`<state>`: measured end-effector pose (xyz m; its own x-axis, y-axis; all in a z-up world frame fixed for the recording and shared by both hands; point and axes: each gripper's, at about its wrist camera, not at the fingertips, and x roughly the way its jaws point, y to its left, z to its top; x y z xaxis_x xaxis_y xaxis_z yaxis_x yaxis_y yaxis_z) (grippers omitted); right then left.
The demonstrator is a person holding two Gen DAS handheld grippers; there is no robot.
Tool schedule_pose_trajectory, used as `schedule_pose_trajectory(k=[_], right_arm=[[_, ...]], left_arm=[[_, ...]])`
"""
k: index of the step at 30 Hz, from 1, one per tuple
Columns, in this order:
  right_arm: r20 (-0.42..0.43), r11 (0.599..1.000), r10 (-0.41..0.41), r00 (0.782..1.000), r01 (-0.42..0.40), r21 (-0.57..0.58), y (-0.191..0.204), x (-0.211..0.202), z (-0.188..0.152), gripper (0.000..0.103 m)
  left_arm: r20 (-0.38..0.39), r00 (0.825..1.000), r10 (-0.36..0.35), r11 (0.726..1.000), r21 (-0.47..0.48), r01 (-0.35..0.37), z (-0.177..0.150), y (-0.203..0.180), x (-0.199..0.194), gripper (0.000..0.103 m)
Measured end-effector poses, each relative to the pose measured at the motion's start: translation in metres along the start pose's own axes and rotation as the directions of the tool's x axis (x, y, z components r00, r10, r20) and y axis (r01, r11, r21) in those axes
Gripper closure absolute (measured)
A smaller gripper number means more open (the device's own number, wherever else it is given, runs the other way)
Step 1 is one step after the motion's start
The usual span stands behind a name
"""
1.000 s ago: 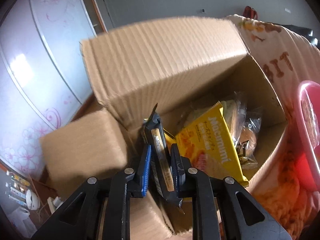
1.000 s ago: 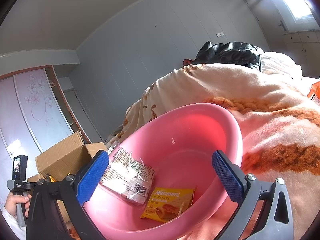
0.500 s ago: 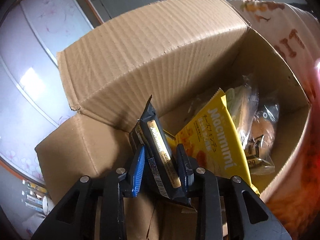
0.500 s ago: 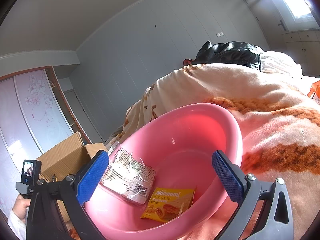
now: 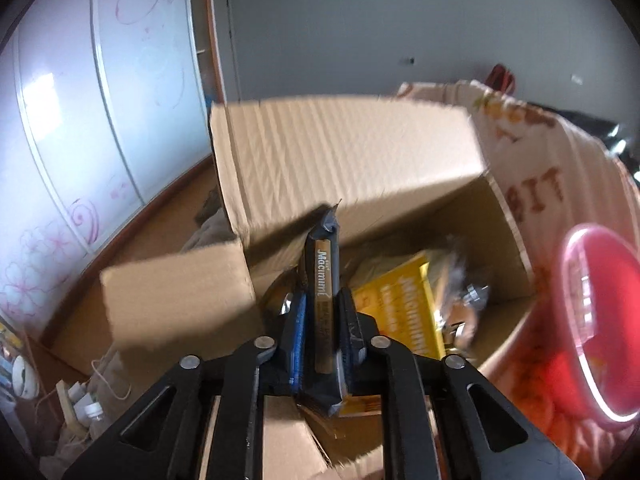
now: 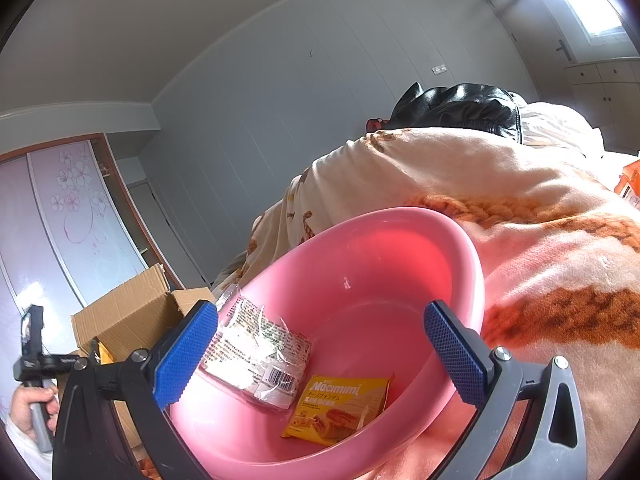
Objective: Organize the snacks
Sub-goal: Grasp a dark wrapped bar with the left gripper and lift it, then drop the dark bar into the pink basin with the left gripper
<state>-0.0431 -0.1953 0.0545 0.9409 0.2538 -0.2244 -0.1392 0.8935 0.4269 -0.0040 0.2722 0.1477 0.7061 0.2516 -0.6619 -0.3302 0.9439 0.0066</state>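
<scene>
Two grippers, left gripper (image 5: 323,322) jaws just closing, clamped on dark Macimimi snack bar (image 5: 325,280) above cardboard box (image 5: 344,168), right gripper (image 6: 320,350) wide, empty, pink basin (image 6: 452,240) just ahead holding two snack packs.

The brown corrugated cardboard box (image 5: 344,160) looks matt and ribbed; the dark foil snack bar wrapper (image 5: 325,280) is glossy. The round pink plastic basin (image 6: 400,248) shines smooth — the cream-and-orange fleece blanket (image 6: 560,248) looks soft, fuzzy.
</scene>
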Motion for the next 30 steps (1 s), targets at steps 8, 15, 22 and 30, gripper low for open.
schedule_pose_trajectory(k=[8,15,22,30], right_arm=[[0.000,1.000,0.001,1.000,-0.001,0.001,0.000,0.000,0.000,0.000],[0.009,1.000,-0.001,1.000,0.001,0.001,-0.001,-0.001,0.001,0.000],[0.013,1.000,-0.022,1.000,0.022,-0.020,0.001,-0.001,-0.001,0.000],[0.038,0.993,-0.115,0.993,0.113,0.042,-0.010,-0.005,0.001,0.000]], left_arm=[[0.061,0.966,-0.253,0.966,0.069,0.249,0.004,-0.050,-0.052,0.094],[0.059,0.874,-0.483,0.864,0.193,0.464,-0.003,-0.147,-0.092,0.094],[0.028,0.811,-0.584,0.772,0.327,0.545,-0.031,-0.242,-0.090,0.094],[-0.051,0.774,-0.631,0.724,0.319,0.612,-0.075,-0.278,-0.041,0.094]])
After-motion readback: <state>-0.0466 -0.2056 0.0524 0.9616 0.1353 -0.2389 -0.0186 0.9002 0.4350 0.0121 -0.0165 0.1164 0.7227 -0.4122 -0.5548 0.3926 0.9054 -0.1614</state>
